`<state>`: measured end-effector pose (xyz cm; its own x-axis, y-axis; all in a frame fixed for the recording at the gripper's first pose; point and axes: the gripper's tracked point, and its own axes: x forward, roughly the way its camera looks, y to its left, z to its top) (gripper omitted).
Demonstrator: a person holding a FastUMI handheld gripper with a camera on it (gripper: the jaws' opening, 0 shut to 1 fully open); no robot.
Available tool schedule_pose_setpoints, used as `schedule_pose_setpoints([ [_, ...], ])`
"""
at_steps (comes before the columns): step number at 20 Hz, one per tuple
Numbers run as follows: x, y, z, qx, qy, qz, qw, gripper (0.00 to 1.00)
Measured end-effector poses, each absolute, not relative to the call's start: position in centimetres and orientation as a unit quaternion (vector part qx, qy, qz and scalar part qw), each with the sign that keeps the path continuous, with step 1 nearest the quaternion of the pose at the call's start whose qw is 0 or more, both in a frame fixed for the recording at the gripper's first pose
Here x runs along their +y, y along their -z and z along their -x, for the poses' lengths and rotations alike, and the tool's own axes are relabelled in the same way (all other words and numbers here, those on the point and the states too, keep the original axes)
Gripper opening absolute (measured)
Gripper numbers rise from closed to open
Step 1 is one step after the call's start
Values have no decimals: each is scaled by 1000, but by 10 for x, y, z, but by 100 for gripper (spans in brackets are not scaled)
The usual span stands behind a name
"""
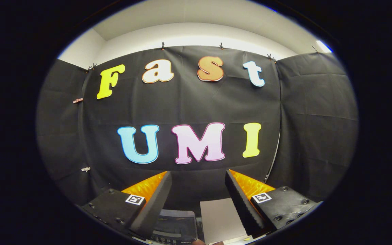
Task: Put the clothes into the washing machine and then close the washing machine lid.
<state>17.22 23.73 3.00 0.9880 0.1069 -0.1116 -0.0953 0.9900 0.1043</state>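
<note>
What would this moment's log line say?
tool: open, empty | aim: raised toward black cloth wall | below fingers: dark panel, grey surface | clothes: unseen

Dim booth, lit from above.
Bright glow over the black cloth; fisheye bends the edges; focus sharp.

Little of any carrying surface can be made out. Low between the fingers of the hand-held gripper (198,200), which stand wide apart with nothing between them, sit a dark panel with a row of small markings (175,227), seemingly a machine's top, and just beside it a pale grey flat panel (219,217). What they rest on cannot be told.
</note>
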Motion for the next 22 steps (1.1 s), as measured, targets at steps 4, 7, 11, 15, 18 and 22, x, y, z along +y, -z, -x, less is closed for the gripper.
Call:
schedule_pose_setpoints([
  [4, 243, -26, -169, 66, -53, -45, 995, 99],
  [7, 244, -27, -168, 64, -48, -57, 995, 99],
  [11, 251, -20, -168, 72, -54, -53, 995, 99],
  [15, 244, -20, -172, 76, -48, -50, 995, 99],
  [18, 246, -24, -170, 77, -50, -58, 994, 99],
  [22, 241, -27, -169, 72, -48, -48, 995, 99],
])
